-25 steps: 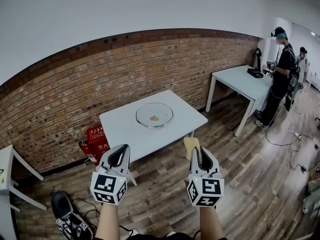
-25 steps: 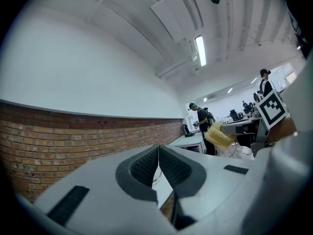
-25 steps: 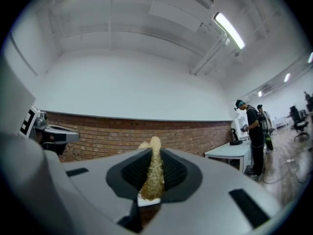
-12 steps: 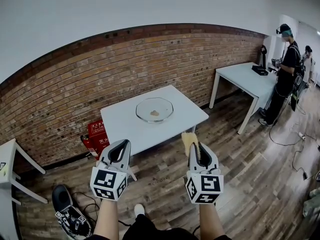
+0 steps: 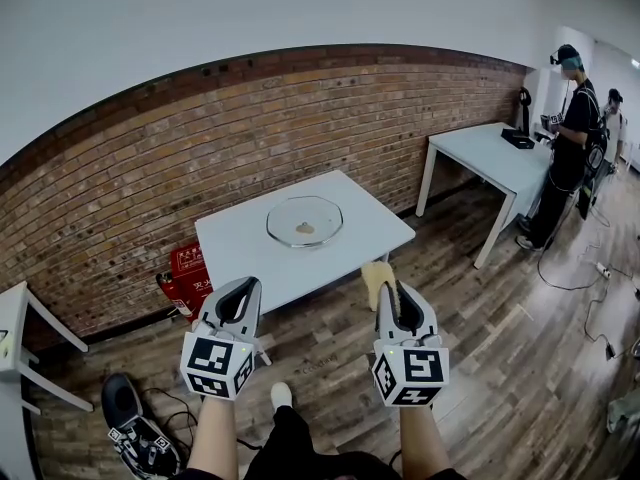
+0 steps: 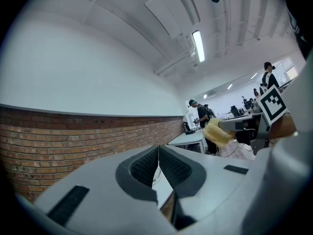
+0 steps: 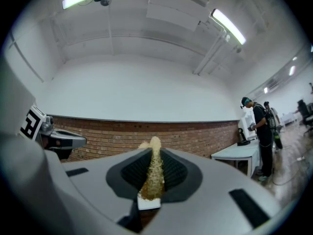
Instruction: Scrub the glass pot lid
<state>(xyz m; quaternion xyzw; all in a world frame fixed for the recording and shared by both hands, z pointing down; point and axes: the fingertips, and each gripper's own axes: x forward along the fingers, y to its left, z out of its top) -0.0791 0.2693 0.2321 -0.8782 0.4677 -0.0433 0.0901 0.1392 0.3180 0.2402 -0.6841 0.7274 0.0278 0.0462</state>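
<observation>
On table (image 5: pixel 240 253) by brick wall (image 5: pixel 150 158) lies glass lid (image 5: pixel 305 221); left gripper (image 5: pixel 244 288) pressed together, right gripper (image 5: pixel 393 292) pinching sponge (image 5: pixel 376 272)

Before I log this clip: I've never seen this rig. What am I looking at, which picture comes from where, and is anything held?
A person holds a two-jaw clamp tool in each hand. The wide picture is from a camera on the person's head; the other two are from cameras riding on each tool. The left hand-held gripper is shut and empty. The right hand-held gripper is shut on a yellow sponge. Ahead, a glass lid lies on a white table, not yet touched.
</observation>
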